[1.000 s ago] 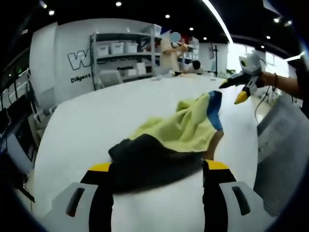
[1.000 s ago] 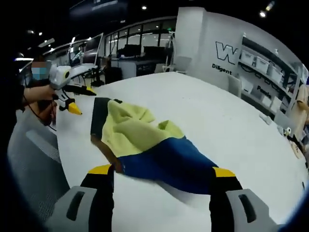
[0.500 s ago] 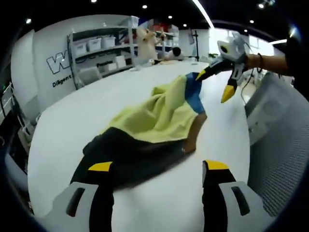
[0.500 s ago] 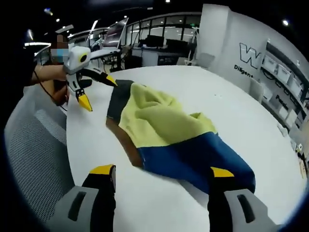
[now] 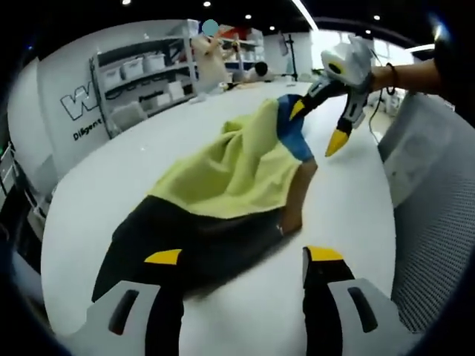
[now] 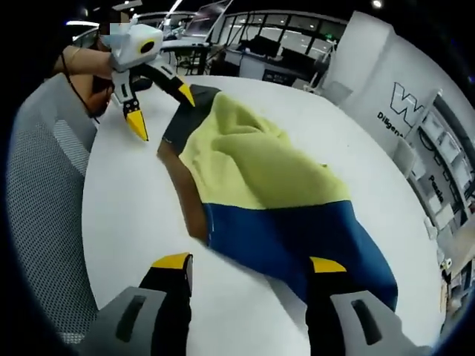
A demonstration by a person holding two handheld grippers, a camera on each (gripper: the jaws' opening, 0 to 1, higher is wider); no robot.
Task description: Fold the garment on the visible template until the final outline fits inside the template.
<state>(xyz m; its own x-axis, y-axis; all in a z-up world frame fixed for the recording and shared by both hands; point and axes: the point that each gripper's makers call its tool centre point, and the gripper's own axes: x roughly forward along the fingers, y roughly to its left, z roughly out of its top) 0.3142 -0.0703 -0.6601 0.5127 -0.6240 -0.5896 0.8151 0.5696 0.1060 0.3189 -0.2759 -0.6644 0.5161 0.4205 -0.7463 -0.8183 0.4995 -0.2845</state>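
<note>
Colour-block garment (image 5: 230, 178) on white worktop (image 5: 96, 193), left tool (image 5: 241, 263) wide, right tool (image 6: 252, 268) wide, wall lettering "W", "Diligent" partly legible

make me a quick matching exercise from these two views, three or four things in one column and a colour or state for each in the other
Things:
1. left gripper
2. right gripper
3. middle of the garment
4. table

Colour or state:
a. white
b. open over the blue end
c. yellow
d. open over the dark end

Pairs: 1-d, 2-b, 3-c, 4-a
</note>
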